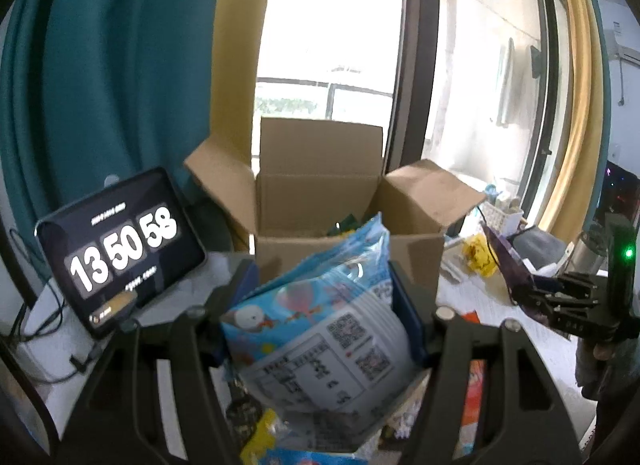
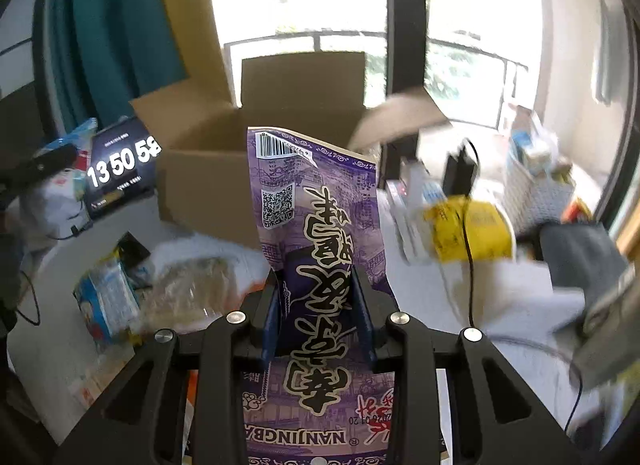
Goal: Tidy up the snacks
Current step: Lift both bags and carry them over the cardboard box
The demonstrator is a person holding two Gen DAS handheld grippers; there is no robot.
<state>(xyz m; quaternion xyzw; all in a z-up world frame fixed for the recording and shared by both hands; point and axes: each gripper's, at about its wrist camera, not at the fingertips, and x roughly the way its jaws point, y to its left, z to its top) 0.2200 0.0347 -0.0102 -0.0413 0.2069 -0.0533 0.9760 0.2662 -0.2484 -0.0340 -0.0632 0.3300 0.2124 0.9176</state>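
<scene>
- The left gripper (image 1: 320, 313) has its jaws partly open, clamped on a pale blue plastic snack bag (image 1: 316, 329) printed with balloons, which stands upright between them.
- The right gripper (image 2: 320, 305) has its jaws closed narrower on a flat purple foil snack packet (image 2: 316, 249), which rises toward 12 o'clock.
- An open brown cardboard box (image 1: 320, 201) stands at 12 o'clock beyond both bags, flaps spread.
- A black tablet clock (image 1: 120, 249) leans at 10 o'clock; loose snack packets (image 2: 108, 297) lie on the white bench (image 2: 432, 289) at 8 o'clock.
</scene>
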